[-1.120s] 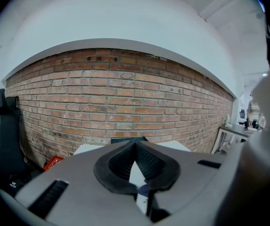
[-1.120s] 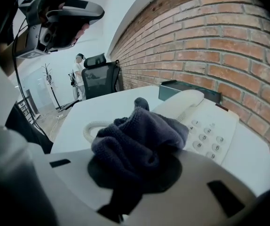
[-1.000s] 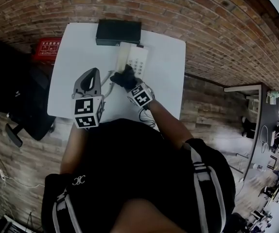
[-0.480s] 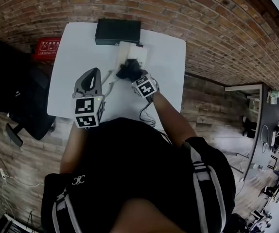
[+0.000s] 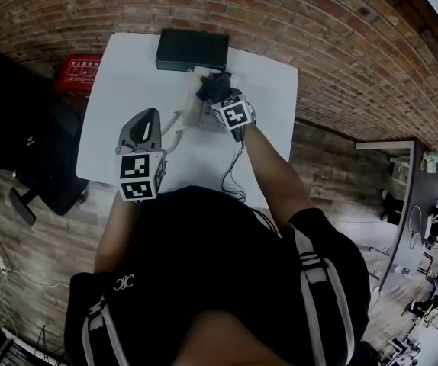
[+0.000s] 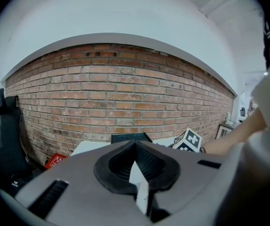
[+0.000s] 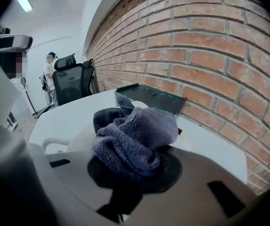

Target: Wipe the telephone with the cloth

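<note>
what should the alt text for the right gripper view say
The right gripper is shut on a bunched blue-grey cloth, held over a pale telephone on a white table. Behind sit a black box and a brick wall.

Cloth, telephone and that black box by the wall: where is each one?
cloth (image 7: 135,140), right gripper view, bunched middle.
telephone (image 7: 81,140), right gripper view, pale body left of the cloth.
black box (image 5: 192,49), head view, top face.
</note>
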`<state>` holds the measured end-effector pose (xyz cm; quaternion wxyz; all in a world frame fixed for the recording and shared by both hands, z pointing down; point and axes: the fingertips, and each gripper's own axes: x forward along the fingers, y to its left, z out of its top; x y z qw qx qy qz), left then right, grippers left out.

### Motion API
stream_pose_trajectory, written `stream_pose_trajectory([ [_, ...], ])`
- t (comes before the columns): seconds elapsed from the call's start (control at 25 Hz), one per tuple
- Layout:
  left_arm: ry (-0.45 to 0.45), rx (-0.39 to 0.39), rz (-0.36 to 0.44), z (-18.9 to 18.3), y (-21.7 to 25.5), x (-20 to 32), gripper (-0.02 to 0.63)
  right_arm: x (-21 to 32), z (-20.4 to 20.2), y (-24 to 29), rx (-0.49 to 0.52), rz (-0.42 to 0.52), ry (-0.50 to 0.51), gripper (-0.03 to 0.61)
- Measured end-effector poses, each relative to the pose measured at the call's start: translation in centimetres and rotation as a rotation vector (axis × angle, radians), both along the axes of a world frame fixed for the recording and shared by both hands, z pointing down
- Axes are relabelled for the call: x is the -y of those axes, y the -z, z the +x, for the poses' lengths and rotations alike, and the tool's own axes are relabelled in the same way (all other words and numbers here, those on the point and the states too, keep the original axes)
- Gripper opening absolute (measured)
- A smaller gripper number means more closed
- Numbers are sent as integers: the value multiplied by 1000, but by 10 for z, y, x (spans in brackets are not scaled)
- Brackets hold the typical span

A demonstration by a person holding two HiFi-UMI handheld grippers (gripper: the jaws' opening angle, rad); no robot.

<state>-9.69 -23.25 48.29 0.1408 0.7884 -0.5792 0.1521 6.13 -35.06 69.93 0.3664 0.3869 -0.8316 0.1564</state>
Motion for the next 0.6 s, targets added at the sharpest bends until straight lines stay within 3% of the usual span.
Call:
stream_pose_trajectory([
  [0.6, 13, 7, -17, -1, -7, 9, -9, 47, 29, 19, 18, 6, -99, 46],
])
